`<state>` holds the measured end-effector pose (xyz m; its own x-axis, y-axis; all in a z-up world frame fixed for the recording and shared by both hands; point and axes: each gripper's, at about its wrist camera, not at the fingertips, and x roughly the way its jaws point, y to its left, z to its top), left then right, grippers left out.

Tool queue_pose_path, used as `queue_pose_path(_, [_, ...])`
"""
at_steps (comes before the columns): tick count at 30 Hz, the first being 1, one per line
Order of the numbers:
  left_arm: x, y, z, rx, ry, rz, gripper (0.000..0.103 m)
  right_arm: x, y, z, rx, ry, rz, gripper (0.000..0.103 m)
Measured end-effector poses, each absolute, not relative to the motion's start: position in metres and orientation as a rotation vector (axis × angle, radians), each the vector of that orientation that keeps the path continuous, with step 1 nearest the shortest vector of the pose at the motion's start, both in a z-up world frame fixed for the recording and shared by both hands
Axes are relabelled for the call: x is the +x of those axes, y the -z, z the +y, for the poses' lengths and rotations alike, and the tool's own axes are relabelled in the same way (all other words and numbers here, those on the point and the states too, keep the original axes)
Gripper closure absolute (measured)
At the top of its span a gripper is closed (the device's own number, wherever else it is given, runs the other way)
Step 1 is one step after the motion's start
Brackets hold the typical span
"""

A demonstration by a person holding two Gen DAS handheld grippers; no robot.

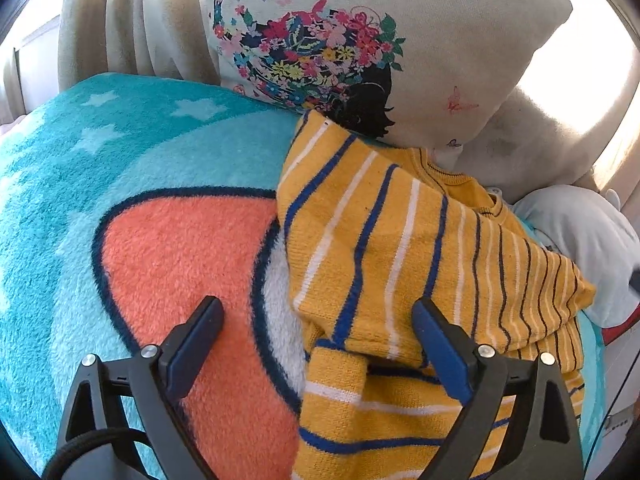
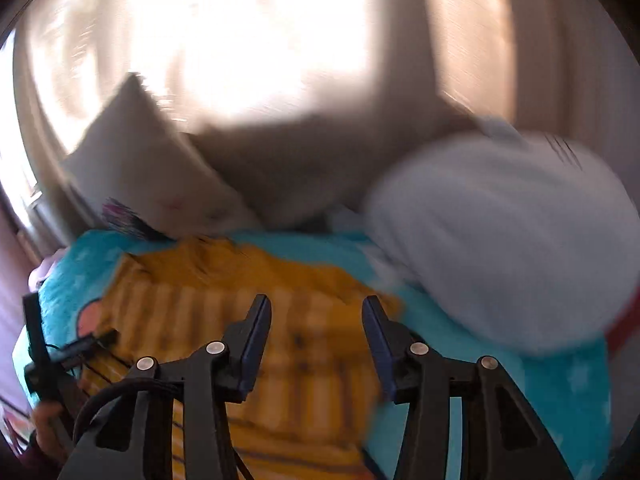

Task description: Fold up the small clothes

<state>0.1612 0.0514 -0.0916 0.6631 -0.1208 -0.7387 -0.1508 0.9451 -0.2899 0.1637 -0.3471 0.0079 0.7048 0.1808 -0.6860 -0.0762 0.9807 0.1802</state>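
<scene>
A small yellow sweater (image 1: 400, 264) with blue and white stripes lies partly folded on a turquoise and coral fleece blanket (image 1: 160, 240). My left gripper (image 1: 316, 316) is open and empty, low over the sweater's left edge, its right finger above the knit. In the blurred right wrist view the same sweater (image 2: 248, 304) lies on the blanket (image 2: 560, 392). My right gripper (image 2: 316, 320) is open and empty above the sweater. The left gripper (image 2: 60, 356) shows at the far left edge of that view.
A white pillow with a floral print (image 1: 360, 40) leans behind the sweater. A pale blue plush toy (image 2: 500, 232) lies at the right on the blanket. Beige curtains (image 1: 132, 20) and a bright window stand behind.
</scene>
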Motion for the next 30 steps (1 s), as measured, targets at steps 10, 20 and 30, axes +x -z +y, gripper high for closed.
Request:
queue_pose_path(10, [0.166,0.086,0.047,-0.3,-0.071,0.877,0.008,0.22,0.067,-0.365,0.324,-0.121,0.877,0.053])
queue_pose_path(20, [0.155,0.072,0.068,-0.413,-0.138,0.913,0.008,0.169,0.031,-0.394,0.592,-0.299,0.815,0.097])
queue_pose_path(30, [0.161,0.054,0.082,-0.333,-0.16,0.904,0.008,0.137,0.013,-0.358,0.29,-0.217,0.74,0.052])
